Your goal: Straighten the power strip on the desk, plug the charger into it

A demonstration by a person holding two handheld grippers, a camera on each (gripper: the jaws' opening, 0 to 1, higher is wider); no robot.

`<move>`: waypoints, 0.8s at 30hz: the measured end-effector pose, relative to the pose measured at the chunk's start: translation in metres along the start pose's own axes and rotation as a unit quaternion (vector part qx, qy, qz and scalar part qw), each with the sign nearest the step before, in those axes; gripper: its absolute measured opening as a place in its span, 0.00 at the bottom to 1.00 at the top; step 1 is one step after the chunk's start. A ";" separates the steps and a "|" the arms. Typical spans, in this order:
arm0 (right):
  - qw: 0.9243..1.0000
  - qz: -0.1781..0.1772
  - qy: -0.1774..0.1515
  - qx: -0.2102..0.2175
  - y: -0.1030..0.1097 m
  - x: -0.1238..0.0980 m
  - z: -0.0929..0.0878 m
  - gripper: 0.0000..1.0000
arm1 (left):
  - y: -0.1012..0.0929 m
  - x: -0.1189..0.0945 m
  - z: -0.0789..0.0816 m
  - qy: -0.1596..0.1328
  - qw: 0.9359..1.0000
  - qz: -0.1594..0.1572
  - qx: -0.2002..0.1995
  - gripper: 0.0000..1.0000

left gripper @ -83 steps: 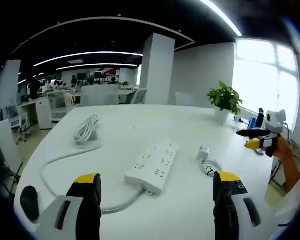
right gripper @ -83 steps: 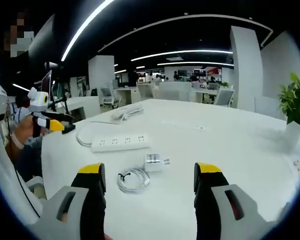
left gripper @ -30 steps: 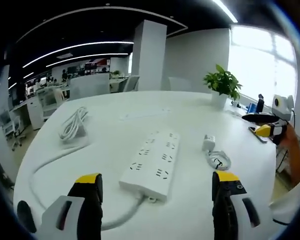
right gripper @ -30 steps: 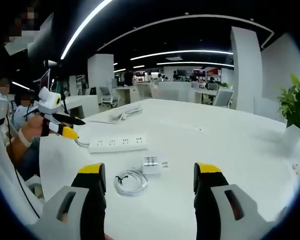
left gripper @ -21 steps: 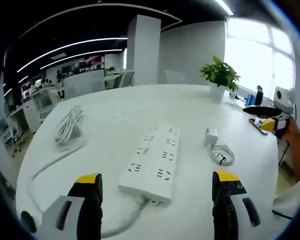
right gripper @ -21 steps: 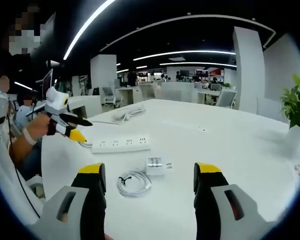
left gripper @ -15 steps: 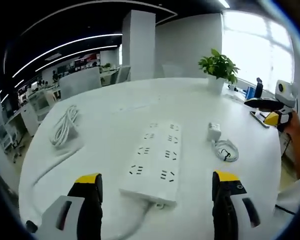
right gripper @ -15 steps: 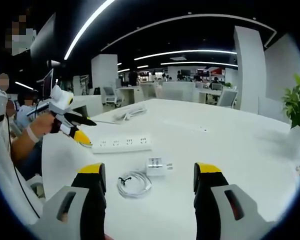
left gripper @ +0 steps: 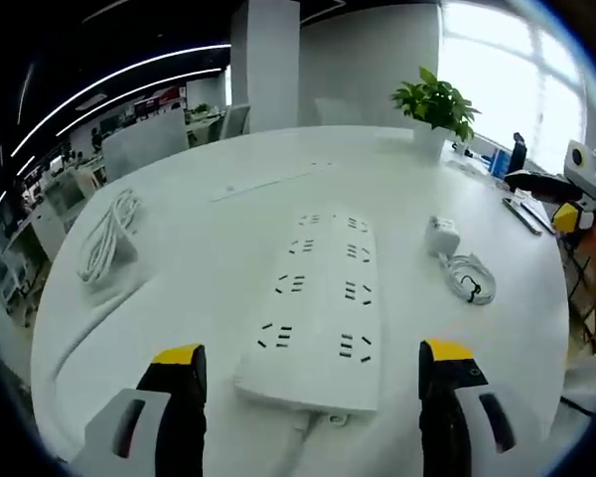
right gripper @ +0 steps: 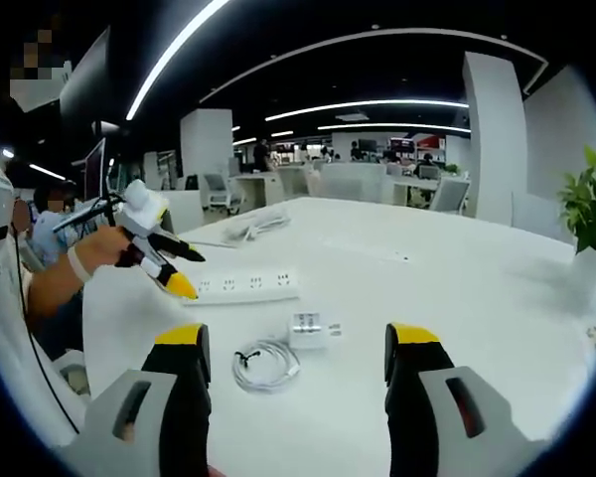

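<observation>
We have the power strip [left gripper: 318, 308] lying dead ahead at 12 o'clock in the left gripper view, its near end sitting between our two yellow-tipped jaws, and the left gripper [left gripper: 313, 363] stands wide with nothing in it. The strip's long axis runs away from us along the gripper's line of sight, leaning slightly toward 1 o'clock, so we judge a close on its near end is the move at hand. In the right gripper view the same left gripper [right gripper: 179, 281] comes in at 9 o'clock, its tip at the strip's [right gripper: 243, 285] left end; whether it touches there we cannot tell. Our left is plainly the nearer of the two. The right gripper [right gripper: 296, 353] is also wide and empty, with the charger [right gripper: 308, 328] just beyond it at 12 o'clock and its coiled cable [right gripper: 266, 363] at 11 o'clock on the white desk [right gripper: 457, 298]. The strip's own cord is cut off under the jaws at 6 o'clock in the left gripper view, and the socket faces are too small to read
</observation>
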State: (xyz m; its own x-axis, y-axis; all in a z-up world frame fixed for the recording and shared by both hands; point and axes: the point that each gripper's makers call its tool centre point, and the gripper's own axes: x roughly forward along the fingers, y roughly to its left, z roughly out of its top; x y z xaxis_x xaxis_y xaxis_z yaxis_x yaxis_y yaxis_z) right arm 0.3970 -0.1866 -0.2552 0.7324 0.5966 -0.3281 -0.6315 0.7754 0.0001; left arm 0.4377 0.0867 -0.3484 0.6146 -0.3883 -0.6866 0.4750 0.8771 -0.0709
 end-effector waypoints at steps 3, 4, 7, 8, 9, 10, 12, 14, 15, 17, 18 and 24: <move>1.000 0.000 0.000 -0.005 0.002 -0.001 0.003 0.70 | 0.001 0.001 0.002 -0.003 1.000 -0.003 -0.002 0.86; 1.000 0.000 0.000 -0.007 0.002 -0.001 0.004 0.70 | 0.001 0.002 0.002 -0.003 1.000 -0.004 -0.001 0.85; 1.000 -0.002 -0.001 -0.009 0.002 -0.002 0.006 0.70 | 0.002 0.004 0.000 0.004 1.000 -0.007 0.005 0.85; 1.000 -0.002 -0.002 -0.009 0.002 -0.002 0.006 0.70 | 0.002 0.005 -0.001 0.005 1.000 -0.009 0.005 0.85; 1.000 -0.003 -0.001 -0.009 0.001 -0.002 0.006 0.70 | 0.002 0.006 -0.002 0.007 1.000 -0.011 0.003 0.84; 1.000 -0.003 0.000 -0.009 0.001 -0.002 0.005 0.70 | 0.002 0.008 -0.002 0.008 1.000 -0.013 -0.001 0.84; 1.000 -0.003 0.001 -0.009 0.002 -0.001 0.004 0.70 | 0.002 0.012 -0.003 0.013 1.000 -0.017 -0.001 0.81; 1.000 0.000 0.001 -0.008 0.003 0.001 0.004 0.70 | 0.001 0.014 -0.005 0.020 1.000 -0.019 0.006 0.78; 1.000 0.001 0.002 -0.008 0.004 0.001 0.003 0.70 | 0.001 0.015 -0.006 0.027 0.999 -0.017 0.012 0.78; 1.000 0.002 0.004 -0.008 0.004 0.002 0.002 0.70 | 0.000 0.018 -0.010 0.046 0.998 -0.018 0.025 0.80; 1.000 0.002 0.004 -0.008 0.003 0.002 0.002 0.70 | 0.000 0.019 -0.011 0.050 0.998 -0.019 0.024 0.81; 1.000 0.007 0.006 -0.005 0.005 0.007 0.000 0.70 | 0.003 0.026 -0.014 0.083 0.996 -0.020 0.035 0.79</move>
State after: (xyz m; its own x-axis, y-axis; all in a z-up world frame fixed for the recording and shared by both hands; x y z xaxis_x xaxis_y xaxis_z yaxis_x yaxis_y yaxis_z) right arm 0.3983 -0.1785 -0.2578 0.7198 0.6056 -0.3394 -0.6449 0.7643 -0.0039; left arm 0.4465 0.0833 -0.3763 0.4850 -0.3660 -0.7943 0.5432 0.8378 -0.0544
